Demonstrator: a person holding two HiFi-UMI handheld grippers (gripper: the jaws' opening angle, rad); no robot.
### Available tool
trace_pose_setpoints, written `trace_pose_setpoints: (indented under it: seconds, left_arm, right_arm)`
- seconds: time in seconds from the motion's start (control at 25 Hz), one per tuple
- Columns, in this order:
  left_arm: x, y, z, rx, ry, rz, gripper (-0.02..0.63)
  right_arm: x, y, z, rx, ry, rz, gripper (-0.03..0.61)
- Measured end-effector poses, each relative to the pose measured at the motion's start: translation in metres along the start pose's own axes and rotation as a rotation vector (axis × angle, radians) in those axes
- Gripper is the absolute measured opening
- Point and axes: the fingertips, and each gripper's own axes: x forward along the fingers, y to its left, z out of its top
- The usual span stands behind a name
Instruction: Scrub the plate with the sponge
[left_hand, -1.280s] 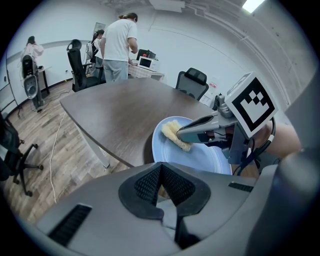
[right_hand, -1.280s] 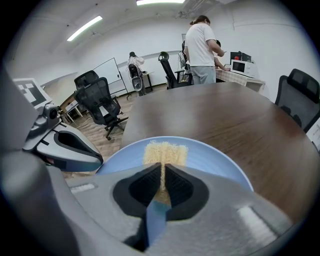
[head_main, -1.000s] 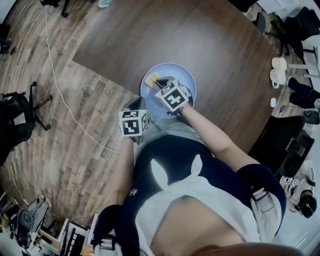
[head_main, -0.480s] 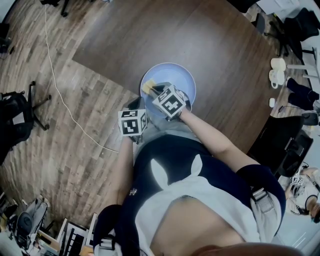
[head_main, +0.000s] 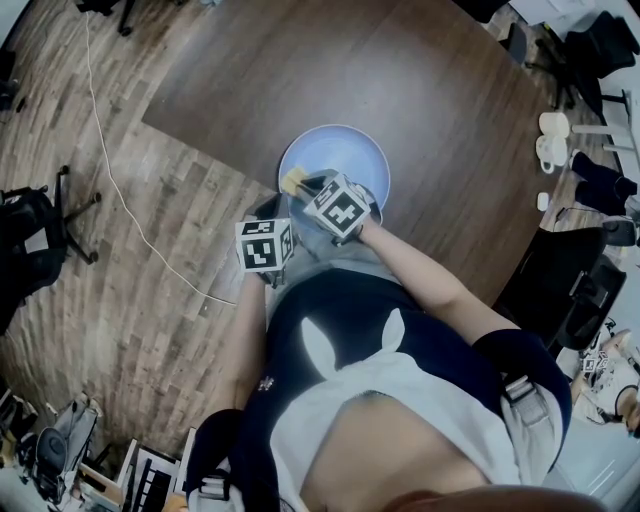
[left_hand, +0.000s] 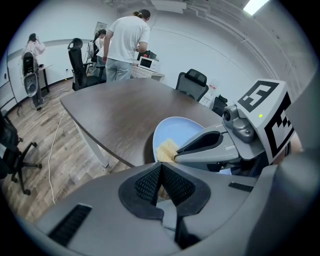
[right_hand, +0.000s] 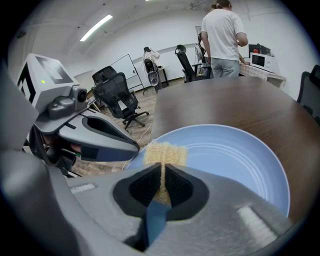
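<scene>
Right gripper (right_hand: 162, 172) had its jaws clamped on the yellow rectangular sponge (right_hand: 165, 152), so I could press its free end onto the pale blue round plate (right_hand: 235, 160) at the near-left rim. Left gripper (left_hand: 161, 175) jaws were drawn together there, apparently pinching the rim to steady the plate. The sponge's long axis ran along my right jaws and pointed forward.

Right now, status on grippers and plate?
Right gripper shut on sponge, sponge at plate rim. Left gripper shut, beside plate's near edge. Nothing else on plate.
</scene>
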Motion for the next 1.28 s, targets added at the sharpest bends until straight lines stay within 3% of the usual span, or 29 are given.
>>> trace_pose_setpoints:
  seconds: [0.6, 1.28]
  left_arm:
    - [0.005, 0.0, 0.002, 0.008, 0.012, -0.003, 0.003]
    - [0.006, 0.0, 0.002, 0.01, 0.018, 0.002, 0.003]
  right_arm:
    - [-0.001, -0.021, 0.002, 0.022, -0.008, -0.026, 0.023]
    - [-0.013, -0.078, -0.004, 0.085, -0.034, -0.132, 0.025]
